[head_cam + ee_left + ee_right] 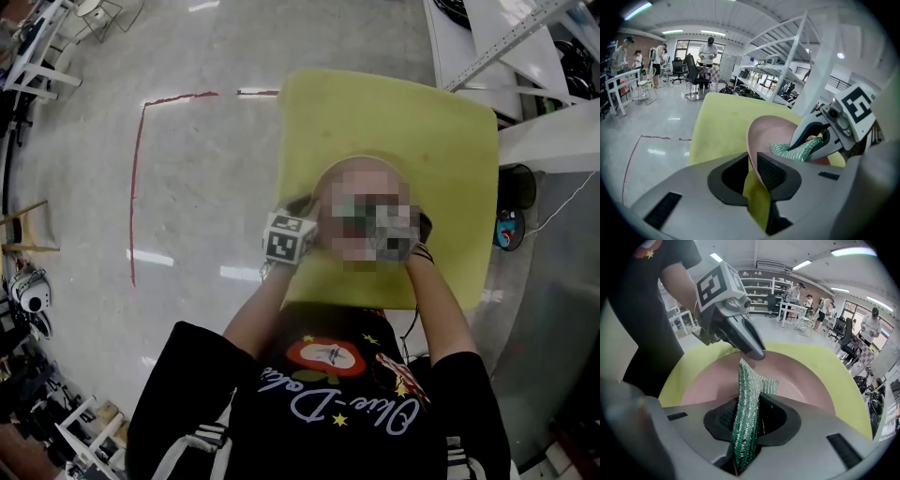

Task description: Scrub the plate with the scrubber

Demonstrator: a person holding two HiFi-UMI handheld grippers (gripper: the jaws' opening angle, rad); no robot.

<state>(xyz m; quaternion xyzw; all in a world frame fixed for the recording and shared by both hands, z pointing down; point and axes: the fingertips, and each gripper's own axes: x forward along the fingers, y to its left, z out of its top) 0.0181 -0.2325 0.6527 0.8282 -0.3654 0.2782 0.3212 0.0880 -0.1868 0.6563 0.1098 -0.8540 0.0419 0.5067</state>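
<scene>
A pink plate (801, 380) lies tilted over a yellow tabletop (839, 366). My left gripper (752, 176) is shut on the plate's (771, 133) rim, which runs edge-on between its pads. My right gripper (745, 420) is shut on a green knitted scrubber (747, 394), whose free end rests on the plate's inner face. The left gripper view shows the right gripper (813, 140) pressing the scrubber (797, 150) into the bowl of the plate. In the right gripper view the left gripper (757, 352) clamps the far rim. In the head view a blurred patch hides most of the plate (361, 173).
The yellow tabletop (375, 112) stands on a grey polished floor marked with a red tape line (139, 169). White shelving racks (787, 70) rise to the right. People, chairs and tables (701, 61) are far back in the room.
</scene>
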